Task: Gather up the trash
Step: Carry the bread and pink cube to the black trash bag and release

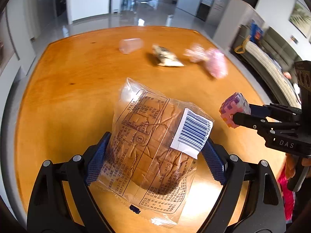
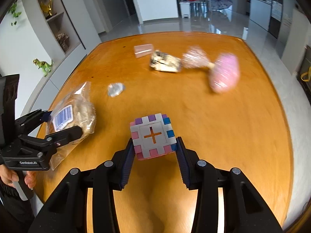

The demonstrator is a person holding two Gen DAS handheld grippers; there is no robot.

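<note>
Wooden table [image 1: 58, 106] | left gripper [image 1: 155, 159] clamps clear-wrapped bread pack [image 1: 153, 141] | right gripper [image 2: 155, 151] grips pastel foam cube [image 2: 152, 136]

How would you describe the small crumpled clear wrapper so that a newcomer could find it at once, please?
Start from the wooden table. Nearer than the row of cup, snack packet and pink bag, the clear wrapper lies alone. Unlike them it is a tiny, colourless, glinting scrap.

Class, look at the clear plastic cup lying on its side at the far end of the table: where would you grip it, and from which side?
Grip the clear plastic cup across its round wall at mid-length, coming from above. It lies tipped over, so its curved sides are free.
</note>
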